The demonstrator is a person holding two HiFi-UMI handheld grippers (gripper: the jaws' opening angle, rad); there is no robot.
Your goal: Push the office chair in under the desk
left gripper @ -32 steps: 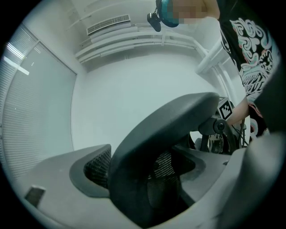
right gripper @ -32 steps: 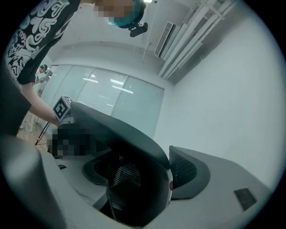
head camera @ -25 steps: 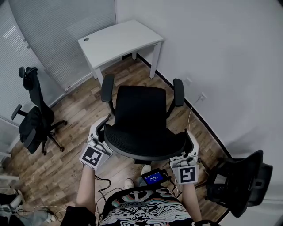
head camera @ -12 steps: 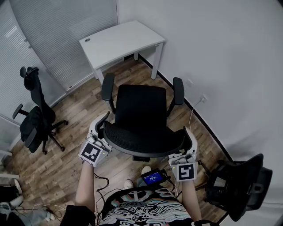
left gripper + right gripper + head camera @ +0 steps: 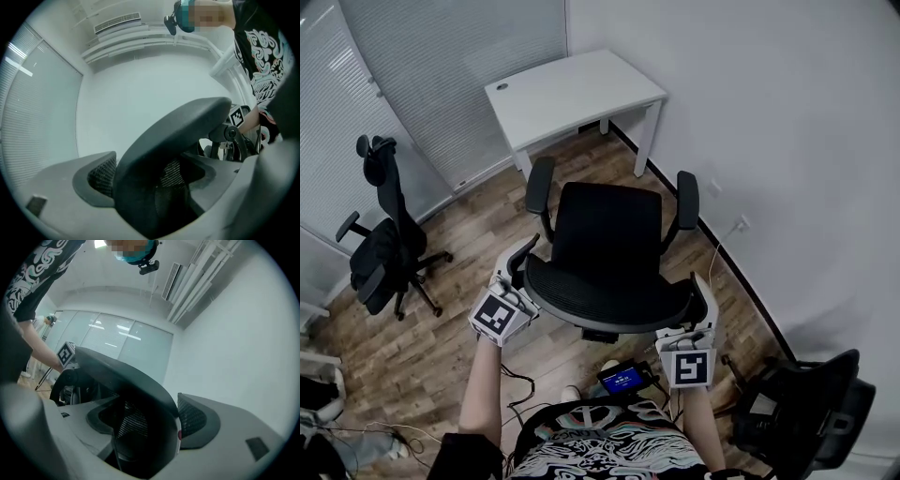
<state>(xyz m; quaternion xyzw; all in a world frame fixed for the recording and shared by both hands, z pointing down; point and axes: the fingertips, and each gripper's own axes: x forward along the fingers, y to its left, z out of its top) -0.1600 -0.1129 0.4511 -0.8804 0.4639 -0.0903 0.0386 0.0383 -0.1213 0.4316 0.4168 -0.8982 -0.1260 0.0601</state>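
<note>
Floorboards (image 5: pixel 441 272), office chair (image 5: pixel 605 234) facing desk (image 5: pixel 572 89), left gripper (image 5: pixel 519 264) and right gripper (image 5: pixel 703 298) fingers (image 5: pixel 56 187) clamping backrest (image 5: pixel 609 292)

— What have you got on?
— A black short-sleeved shirt with a white swirling print (image 5: pixel 598 442) (touches of teal and pink in it).
— And your tools?
— My pale grey left gripper (image 5: pixel 521 261) and right gripper (image 5: pixel 701 287), each with a black-and-white marker cube (image 5: pixel 497 317); thin black cables (image 5: pixel 514 379) at my waist.

Place: office | evidence: white desk (image 5: pixel 572 94) against bare wall; black office chair (image 5: pixel 605 234); spare swivel chair (image 5: pixel 384 248) at left, another chair (image 5: pixel 806 403) lower right; slatted blinds (image 5: pixel 459 56); wood-plank floor (image 5: pixel 441 347)
</note>
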